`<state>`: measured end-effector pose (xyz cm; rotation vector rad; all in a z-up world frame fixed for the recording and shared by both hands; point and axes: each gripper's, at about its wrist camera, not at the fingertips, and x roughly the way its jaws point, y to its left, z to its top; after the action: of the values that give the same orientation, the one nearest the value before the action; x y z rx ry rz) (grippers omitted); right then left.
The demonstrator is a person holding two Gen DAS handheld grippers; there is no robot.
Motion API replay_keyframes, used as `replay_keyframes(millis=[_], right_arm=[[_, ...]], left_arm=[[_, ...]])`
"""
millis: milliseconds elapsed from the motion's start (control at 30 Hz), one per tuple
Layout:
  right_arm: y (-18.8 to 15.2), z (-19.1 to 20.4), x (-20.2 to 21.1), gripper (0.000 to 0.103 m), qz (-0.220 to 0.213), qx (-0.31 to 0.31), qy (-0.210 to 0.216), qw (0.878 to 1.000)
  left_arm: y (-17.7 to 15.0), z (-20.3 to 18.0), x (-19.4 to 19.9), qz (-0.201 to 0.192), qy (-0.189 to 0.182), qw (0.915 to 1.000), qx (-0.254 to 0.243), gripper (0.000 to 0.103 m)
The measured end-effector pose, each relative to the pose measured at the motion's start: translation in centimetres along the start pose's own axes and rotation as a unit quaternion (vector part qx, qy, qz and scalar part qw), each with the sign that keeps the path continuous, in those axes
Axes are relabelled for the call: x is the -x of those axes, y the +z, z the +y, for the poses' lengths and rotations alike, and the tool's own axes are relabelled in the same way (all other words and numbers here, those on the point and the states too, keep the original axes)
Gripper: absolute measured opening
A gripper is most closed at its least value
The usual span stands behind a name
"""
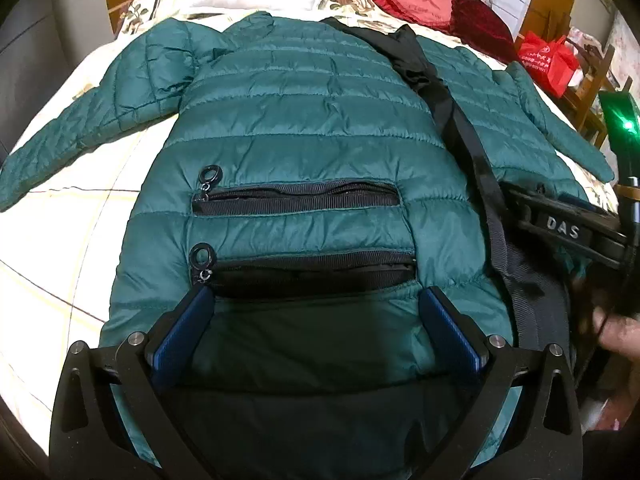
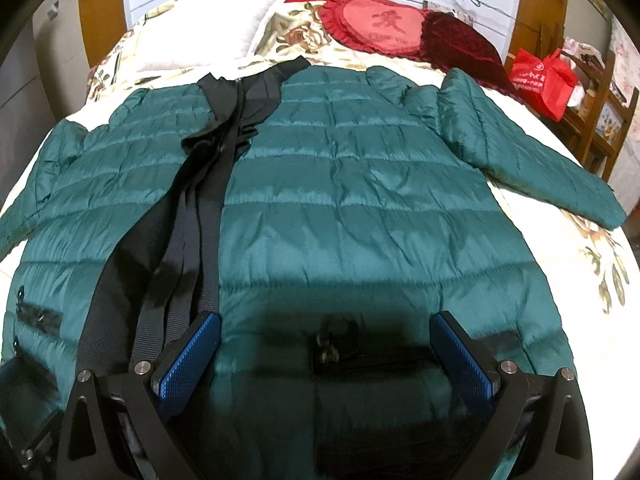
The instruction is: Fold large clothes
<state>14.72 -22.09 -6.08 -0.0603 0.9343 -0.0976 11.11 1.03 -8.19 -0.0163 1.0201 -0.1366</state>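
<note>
A dark green quilted down jacket [image 1: 300, 112] lies spread flat on the bed, front up, sleeves out to both sides; it also fills the right wrist view [image 2: 360, 184]. A black zipper placket [image 1: 452, 112] runs down its middle. Two zipped pockets [image 1: 296, 196] sit near the hem on one side. My left gripper [image 1: 316, 300] is open, its blue pads low over the hem by the lower pocket. My right gripper [image 2: 326, 326] is open over the hem on the other side, above a zipper pull [image 2: 334, 340]. The right gripper's body shows in the left wrist view [image 1: 568, 228].
The bed has a cream floral cover [image 2: 592, 248]. A white pillow [image 2: 208, 28], a red heart cushion [image 2: 380, 24] and a dark red cushion [image 2: 460, 44] lie at the head. A red bag [image 2: 544, 76] and wooden shelves [image 2: 608, 120] stand at the right.
</note>
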Motion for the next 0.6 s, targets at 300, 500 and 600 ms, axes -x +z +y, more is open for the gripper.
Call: replay_keyframes(millis=[300, 500, 600], right_arm=[[-1.2, -0.2, 0.7, 0.103, 0.015, 0.020, 0.010, 1.000], [-1.4, 0.1, 2.3, 0.103, 0.006, 0.056, -0.021, 0.998], [-1.4, 0.0, 5.4, 0.103, -0.051, 0.061, -0.047, 0.996]], left_arm=[[0.0, -0.2, 0.1, -0.007, 0.013, 0.9999, 0.001, 0.103], [0.0, -0.4, 0.1, -0.013, 0.018, 0.9997, -0.007, 0.103], [-0.2, -0.3, 0.2, -0.015, 0.016, 0.9997, -0.007, 0.103]])
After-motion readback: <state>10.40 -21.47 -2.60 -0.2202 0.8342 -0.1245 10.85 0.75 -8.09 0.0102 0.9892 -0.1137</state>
